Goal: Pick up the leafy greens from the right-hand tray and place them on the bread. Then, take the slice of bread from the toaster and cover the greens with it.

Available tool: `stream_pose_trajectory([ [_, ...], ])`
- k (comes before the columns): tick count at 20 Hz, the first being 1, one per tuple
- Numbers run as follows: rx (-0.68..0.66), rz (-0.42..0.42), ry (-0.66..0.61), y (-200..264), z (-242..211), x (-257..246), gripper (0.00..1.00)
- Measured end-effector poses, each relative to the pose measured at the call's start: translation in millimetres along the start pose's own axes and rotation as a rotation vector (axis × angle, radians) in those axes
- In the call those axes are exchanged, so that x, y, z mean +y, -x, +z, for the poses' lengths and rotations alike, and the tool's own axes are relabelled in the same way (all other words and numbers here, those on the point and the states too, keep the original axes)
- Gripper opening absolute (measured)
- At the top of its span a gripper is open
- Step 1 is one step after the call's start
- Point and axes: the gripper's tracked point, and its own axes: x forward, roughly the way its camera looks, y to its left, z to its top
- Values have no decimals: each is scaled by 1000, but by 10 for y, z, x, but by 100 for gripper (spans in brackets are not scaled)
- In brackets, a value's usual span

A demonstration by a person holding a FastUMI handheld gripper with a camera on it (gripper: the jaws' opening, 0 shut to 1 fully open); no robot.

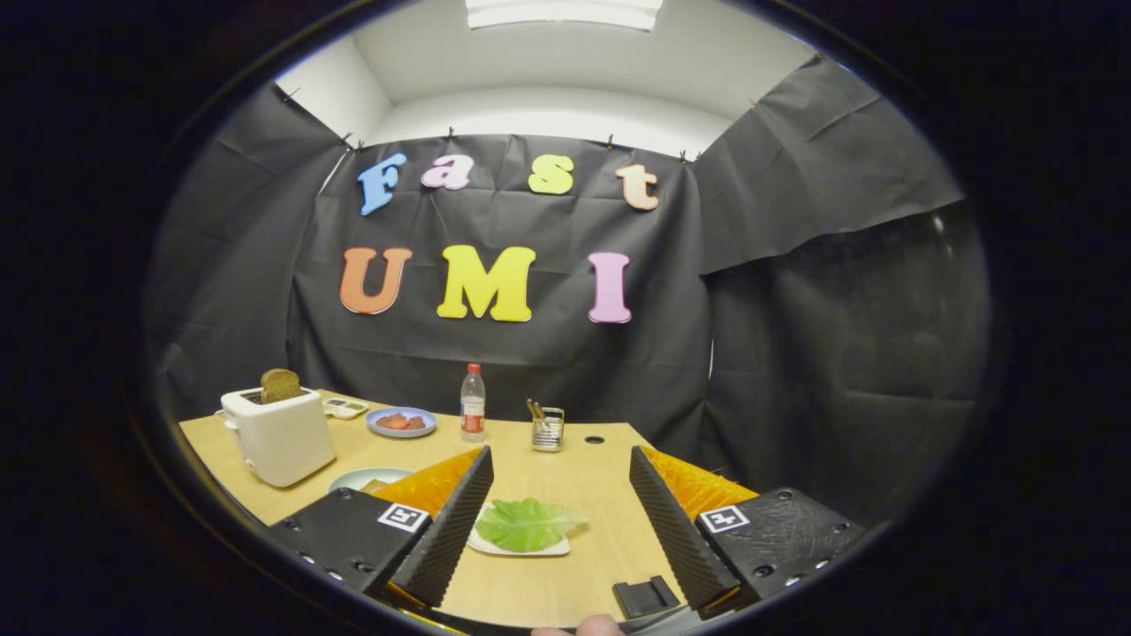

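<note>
The leafy greens point(527, 524) are lying on a small white tray point(521, 548), sitting between my fingers, nearer the left one. My claw point(560, 512) is hovering spread wide, gripping nothing. Left and beyond, a brown bread slice point(280, 385) is standing up out of the white toaster point(278, 435). A pale plate point(353, 480) is peeking from behind my left finger, all on the wooden table point(583, 477).

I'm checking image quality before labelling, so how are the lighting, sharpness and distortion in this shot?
Gripper view: even overhead light from a ceiling panel, soft shadows, strong fisheye bending at the table edges; leafy greens sharp between the open hand-held gripper fingers, toaster clear.
</note>
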Motion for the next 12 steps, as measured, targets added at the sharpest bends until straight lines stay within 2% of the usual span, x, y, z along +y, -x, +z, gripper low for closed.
stream_pose_trajectory([
  [7, 46, -7, -6, -85, -208, -89, 95],
  [12, 127, -2, -29, -215, -464, -101, 95],
])
